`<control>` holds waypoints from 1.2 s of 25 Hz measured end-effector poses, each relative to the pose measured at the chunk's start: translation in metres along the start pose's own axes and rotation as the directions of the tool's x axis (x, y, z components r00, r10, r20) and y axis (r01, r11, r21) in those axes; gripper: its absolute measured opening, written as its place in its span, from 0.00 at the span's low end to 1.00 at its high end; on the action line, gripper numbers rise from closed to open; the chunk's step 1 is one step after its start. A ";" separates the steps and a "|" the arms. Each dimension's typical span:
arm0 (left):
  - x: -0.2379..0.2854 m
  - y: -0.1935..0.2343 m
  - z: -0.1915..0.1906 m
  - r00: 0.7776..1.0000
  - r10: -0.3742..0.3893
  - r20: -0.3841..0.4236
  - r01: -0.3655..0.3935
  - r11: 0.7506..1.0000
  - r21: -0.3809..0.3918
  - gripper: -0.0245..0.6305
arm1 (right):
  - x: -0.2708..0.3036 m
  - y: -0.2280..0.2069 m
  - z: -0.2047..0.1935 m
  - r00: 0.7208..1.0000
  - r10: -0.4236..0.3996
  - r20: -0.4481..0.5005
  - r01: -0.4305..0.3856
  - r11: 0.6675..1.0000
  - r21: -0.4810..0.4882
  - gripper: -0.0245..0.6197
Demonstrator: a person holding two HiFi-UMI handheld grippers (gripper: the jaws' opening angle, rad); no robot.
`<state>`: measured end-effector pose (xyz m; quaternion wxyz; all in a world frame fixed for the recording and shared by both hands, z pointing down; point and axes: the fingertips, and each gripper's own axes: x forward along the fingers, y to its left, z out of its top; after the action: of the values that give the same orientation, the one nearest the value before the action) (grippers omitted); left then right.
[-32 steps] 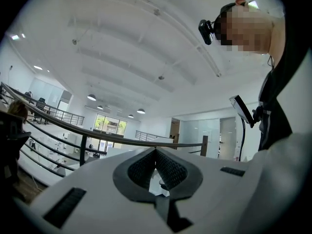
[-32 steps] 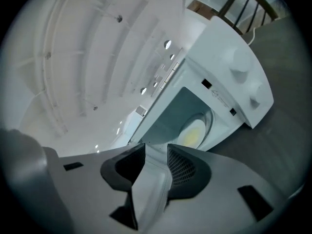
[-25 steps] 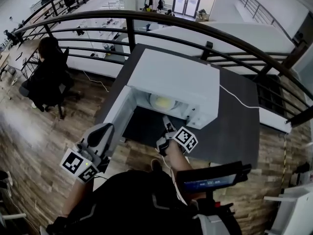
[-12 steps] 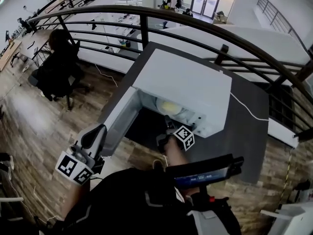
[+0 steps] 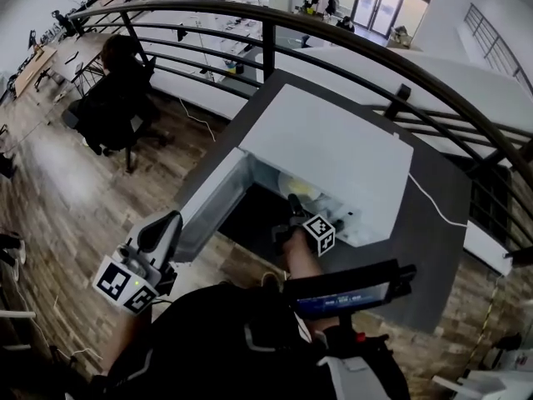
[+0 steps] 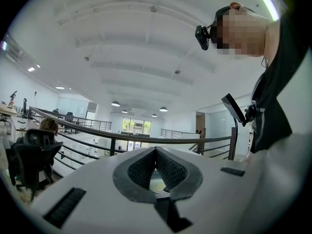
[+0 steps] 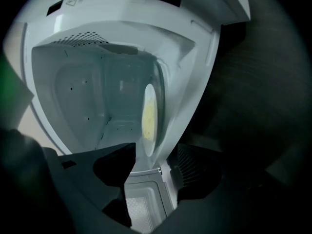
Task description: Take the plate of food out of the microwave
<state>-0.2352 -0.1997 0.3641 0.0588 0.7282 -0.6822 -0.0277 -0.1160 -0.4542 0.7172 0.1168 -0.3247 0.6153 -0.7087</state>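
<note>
A white microwave (image 5: 333, 152) stands on a dark table (image 5: 425, 248), its door (image 5: 208, 211) swung open to the left. Inside sits a pale plate (image 5: 298, 188) with yellow food on it. My right gripper (image 5: 293, 200) is at the oven's mouth, open, and its jaws have just been opening. The right gripper view is rolled, so the plate (image 7: 149, 113) looks on edge, its near rim just ahead of the right gripper (image 7: 153, 167); nothing lies between the jaws. My left gripper (image 5: 172, 217) hangs left of the door, shut on nothing (image 6: 156, 152).
A curved black railing (image 5: 275, 23) runs behind the table. A person sits in a chair (image 5: 117, 98) on the wooden floor to the far left. A dark screen device (image 5: 346, 290) hangs at my chest over the table's near edge. The door (image 7: 141, 204) lies under the right jaws.
My right gripper has moved forward and down to the microwave's mouth, closer to the plate. The left gripper has stayed about where it was. The head view has shifted.
</note>
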 end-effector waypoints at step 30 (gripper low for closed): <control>-0.013 0.002 -0.013 0.996 0.078 -0.050 -0.079 0.997 -0.026 0.04 | 0.006 -0.010 0.007 0.998 0.015 0.056 -0.027 0.976 0.218 0.26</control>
<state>-0.2369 -0.1864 0.3765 0.0866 0.7003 -0.7083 -0.0171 -0.1145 -0.4608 0.7292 0.1757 -0.3223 0.5335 -0.7620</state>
